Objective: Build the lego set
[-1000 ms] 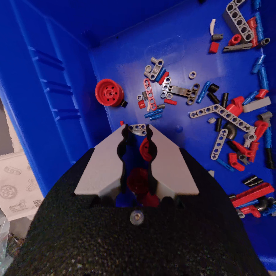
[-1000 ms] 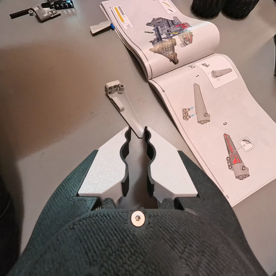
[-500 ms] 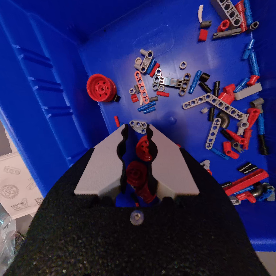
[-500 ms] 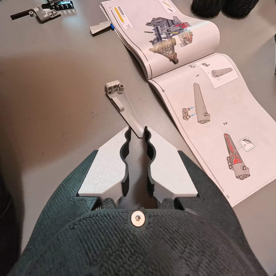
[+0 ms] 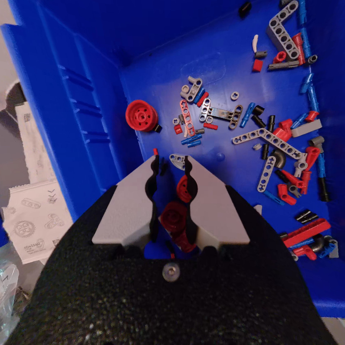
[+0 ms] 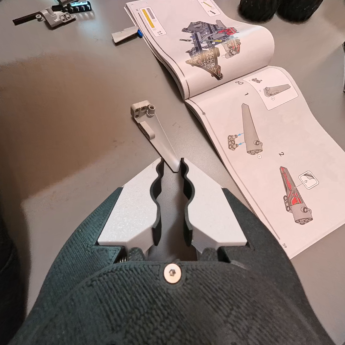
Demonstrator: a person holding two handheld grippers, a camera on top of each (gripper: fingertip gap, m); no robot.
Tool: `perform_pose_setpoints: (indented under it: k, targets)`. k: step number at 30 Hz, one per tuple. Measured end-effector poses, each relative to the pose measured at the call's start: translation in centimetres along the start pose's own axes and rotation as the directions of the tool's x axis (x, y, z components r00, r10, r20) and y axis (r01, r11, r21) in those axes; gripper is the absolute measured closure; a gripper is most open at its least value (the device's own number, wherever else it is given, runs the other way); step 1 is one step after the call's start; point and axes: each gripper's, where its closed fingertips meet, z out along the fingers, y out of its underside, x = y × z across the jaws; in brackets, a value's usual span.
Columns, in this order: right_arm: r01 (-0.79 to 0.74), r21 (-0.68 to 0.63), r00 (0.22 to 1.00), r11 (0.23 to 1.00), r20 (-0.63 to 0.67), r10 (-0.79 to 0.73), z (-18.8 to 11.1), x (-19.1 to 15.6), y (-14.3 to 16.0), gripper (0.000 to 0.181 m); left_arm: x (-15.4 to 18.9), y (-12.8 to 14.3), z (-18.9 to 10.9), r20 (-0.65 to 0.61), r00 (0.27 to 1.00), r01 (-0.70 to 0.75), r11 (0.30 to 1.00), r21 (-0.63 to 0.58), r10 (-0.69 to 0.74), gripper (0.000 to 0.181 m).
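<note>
In the left wrist view my left gripper (image 5: 171, 157) hangs over a blue bin (image 5: 74, 93) of loose parts. A small grey rounded-triangle piece (image 5: 176, 159) with holes is pinched at its tips, lying against the right finger. In the right wrist view my right gripper (image 6: 171, 160) is shut on the narrow end of a long grey tapered panel (image 6: 158, 134). The panel stretches away over the grey table and has a grey connector (image 6: 141, 110) on its far end.
The bin holds a red wheel (image 5: 141, 115), a bent grey beam (image 5: 268, 138), red discs (image 5: 183, 188) under the fingers, and many pins. A paper parts bag (image 5: 31, 214) lies left of the bin. An open instruction booklet (image 6: 233, 112), a small grey-black assembly (image 6: 56, 16) and black tyres (image 6: 261, 9) are on the table. The left gripper's tips are roughly 50 cm from the right gripper's.
The left gripper has shifted over the bin and drawn back a little, the small grey piece staying at its tips. The right gripper and the panel have not moved.
</note>
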Motion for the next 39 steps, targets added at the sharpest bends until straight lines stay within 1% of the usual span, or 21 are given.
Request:
perform_pose_setpoints:
  k: [3,7,11,13,18,21,23,25,26,29,31,36,39]
  targets:
    - [0.0,0.0,1.0,1.0,0.0,0.0,0.0,0.0,0.0,0.165,-1.0,-1.3,-0.9,0.017,0.998,0.059,0.994,0.09,-0.061,0.156]
    - [-0.004,0.0,1.0,1.0,0.002,0.004,0.0,0.0,0.0,0.165,-2.5,-3.0,-2.2,0.009,0.986,0.158,0.96,0.231,-0.164,0.154]
    - [-0.002,0.0,1.0,1.0,0.0,0.002,0.0,0.0,0.0,0.165,-3.0,-4.7,-3.5,-0.052,0.97,0.239,0.904,0.353,-0.236,0.153]
    - [-0.005,0.0,1.0,1.0,0.002,0.005,0.0,0.0,0.0,0.165,-2.7,-5.2,-3.8,-0.083,0.968,0.249,0.889,0.384,-0.235,0.153]
    - [0.001,0.0,1.0,1.0,-0.003,-0.001,0.0,0.0,0.0,0.165,-1.3,-6.0,-2.5,-0.116,0.976,0.216,0.897,0.387,-0.185,0.152]
    - [0.002,0.0,1.0,1.0,-0.004,-0.002,0.0,0.0,0.0,0.165,0.0,-6.4,-0.5,-0.105,0.989,0.134,0.914,0.383,-0.101,0.15]
    - [0.005,0.0,1.0,1.0,-0.007,-0.005,0.0,0.0,0.0,0.165,0.3,-6.5,0.9,-0.055,0.998,0.059,0.928,0.368,-0.041,0.146]
    - [0.01,0.0,1.0,1.0,-0.012,-0.01,0.0,0.0,0.0,0.165,-0.1,-6.9,1.8,0.015,1.0,-0.001,0.927,0.375,-0.005,0.147]
    - [0.012,0.0,1.0,1.0,-0.014,-0.012,0.0,0.0,0.0,0.165,0.0,-7.0,2.2,0.026,1.0,-0.02,0.928,0.373,0.011,0.147]
    - [0.014,0.0,1.0,1.0,-0.017,-0.014,0.0,0.0,0.0,0.165,0.6,-7.0,3.4,-0.013,1.0,-0.004,0.939,0.344,0.009,0.146]
    - [0.013,0.0,1.0,1.0,-0.017,-0.013,0.0,0.0,0.0,0.165,1.5,-7.1,3.7,-0.072,0.997,0.028,0.936,0.352,-0.003,0.156]
    - [0.009,0.0,1.0,1.0,-0.014,-0.009,0.0,0.1,0.0,0.164,2.6,-6.3,3.4,-0.136,0.989,-0.004,0.945,0.326,0.051,0.18]
    - [0.013,0.0,1.0,1.0,-0.017,-0.013,0.0,0.0,0.0,0.164,3.2,-5.5,3.0,-0.201,0.979,0.018,0.959,0.284,0.041,0.179]
